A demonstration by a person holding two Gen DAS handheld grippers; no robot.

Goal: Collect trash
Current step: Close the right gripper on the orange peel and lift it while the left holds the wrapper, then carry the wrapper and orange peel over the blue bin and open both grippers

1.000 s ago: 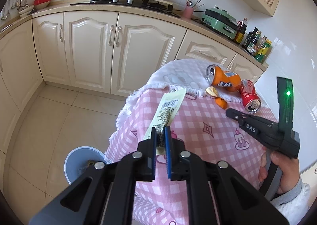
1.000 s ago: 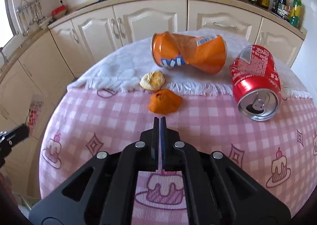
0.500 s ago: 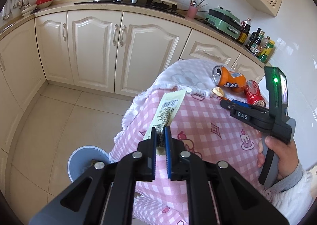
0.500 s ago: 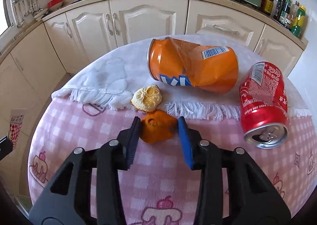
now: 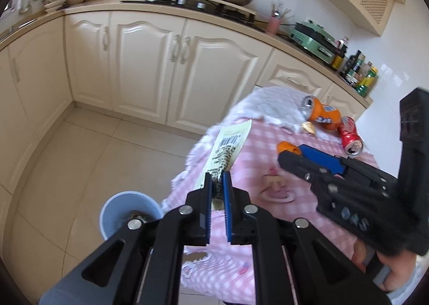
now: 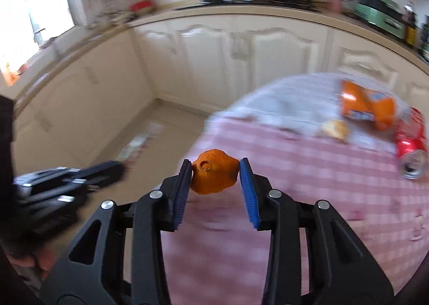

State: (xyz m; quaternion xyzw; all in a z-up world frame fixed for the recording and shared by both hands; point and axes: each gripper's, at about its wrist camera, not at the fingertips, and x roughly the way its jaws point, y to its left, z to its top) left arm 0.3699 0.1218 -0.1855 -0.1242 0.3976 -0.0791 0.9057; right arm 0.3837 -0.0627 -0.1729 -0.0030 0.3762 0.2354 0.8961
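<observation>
While wrapper (image 5: 230,148) overhangs table edge (image 5: 187,165), bin (image 5: 128,211) below.

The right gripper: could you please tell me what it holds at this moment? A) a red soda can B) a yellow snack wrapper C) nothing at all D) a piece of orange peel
D: in the right wrist view the right gripper has the piece of orange peel pinched between its blue pads, lifted clear of the pink checked tablecloth.
</observation>
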